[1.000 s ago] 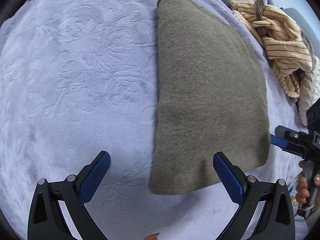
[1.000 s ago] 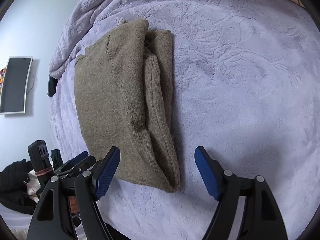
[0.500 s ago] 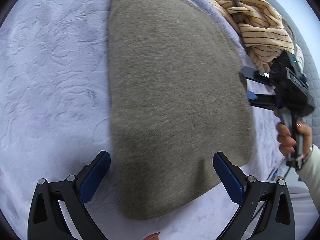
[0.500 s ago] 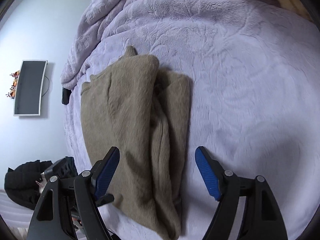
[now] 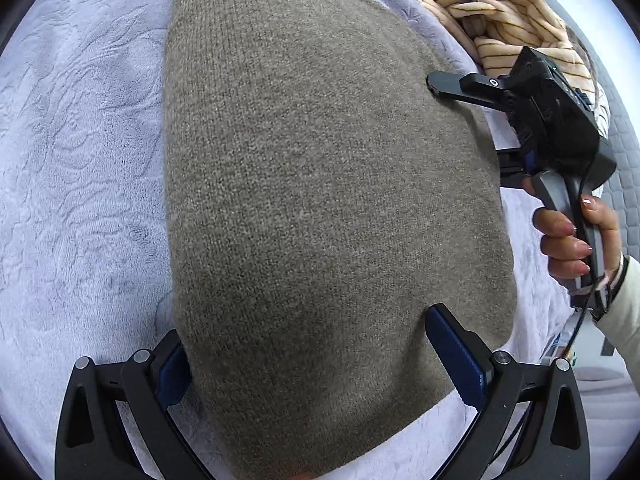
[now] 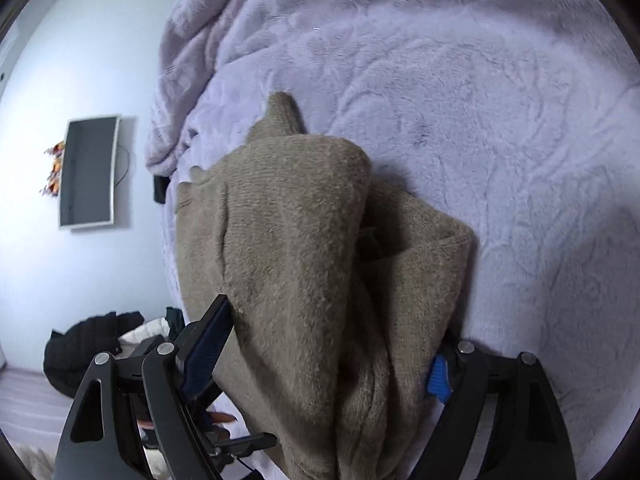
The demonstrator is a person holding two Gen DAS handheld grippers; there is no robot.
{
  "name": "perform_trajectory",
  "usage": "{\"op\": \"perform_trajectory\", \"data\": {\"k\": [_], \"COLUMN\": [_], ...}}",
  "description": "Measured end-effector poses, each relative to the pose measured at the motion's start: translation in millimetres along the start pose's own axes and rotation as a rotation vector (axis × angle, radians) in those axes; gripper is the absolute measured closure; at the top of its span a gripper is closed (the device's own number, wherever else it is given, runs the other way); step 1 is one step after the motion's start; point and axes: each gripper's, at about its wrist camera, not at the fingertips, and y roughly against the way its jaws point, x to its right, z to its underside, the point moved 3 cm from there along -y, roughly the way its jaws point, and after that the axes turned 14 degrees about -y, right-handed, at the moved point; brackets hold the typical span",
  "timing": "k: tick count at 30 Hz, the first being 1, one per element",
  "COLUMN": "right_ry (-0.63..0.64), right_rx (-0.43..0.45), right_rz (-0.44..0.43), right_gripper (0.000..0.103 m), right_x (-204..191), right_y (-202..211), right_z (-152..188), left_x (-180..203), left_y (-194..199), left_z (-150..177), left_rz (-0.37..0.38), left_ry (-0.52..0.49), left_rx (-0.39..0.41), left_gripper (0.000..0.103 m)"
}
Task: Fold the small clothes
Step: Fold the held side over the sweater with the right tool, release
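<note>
Both my grippers, left gripper (image 5: 316, 356) and right gripper (image 6: 324, 348), jaws apart, straddle the folded olive knit sweater (image 5: 320, 200) lying on the lavender blanket (image 5: 80, 160), not clamped.

Each claw is a black plastic frame with triangular cut-outs, silver screw heads at the pivots and ribbed blue pads lining its two fingers; this goes for the left claw (image 5: 320, 356) and the right claw (image 6: 320, 364) alike. Seen from the left wrist, the right claw carries a black box on a grey handle with a thin black cable, gripped by a hand (image 5: 576, 236) with pale polished nails and a cream sleeve (image 5: 618, 320).
</note>
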Motion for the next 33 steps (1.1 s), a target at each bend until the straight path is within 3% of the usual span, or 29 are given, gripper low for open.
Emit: {"op": "perform_trajectory", "data": {"k": [3,5,8,16,25,33], "right_ry": [-0.018,-0.012,-0.024,-0.04,0.049,0.095], "right_rx": [0.015,0.024,0.033,0.049,0.01,-0.037], "right_rz": [0.03,0.026,-0.03,-0.169,-0.174,-0.184], "right_gripper": [0.035,0.05,0.058,0.059,0.059,0.059], "right_x": [0.0,-0.9,-3.7,-23.9,-59.6,-81.8], "right_y": [2.3,7.6,17.8,30.9,40.2,23.0], "right_z": [0.5,3.7,9.5,31.8,74.7,138.1], "left_x": [-0.8,-3.0,-7.1,13.5,33.0,34.2], "left_y": [3.6,11.3,26.8,57.8,109.0,145.4], "left_z": [-1.5,0.7,6.3,14.2,55.8,104.2], "left_rz": [-0.014,0.006,0.051,0.067,0.024,-0.02], "left_ry": [0.038,0.067,0.096,0.063,0.065,0.078], "left_rx": [0.011,0.034,0.074,0.149,0.202,0.222], "left_gripper": [0.016,0.033,0.049,0.051,0.051,0.051]}}
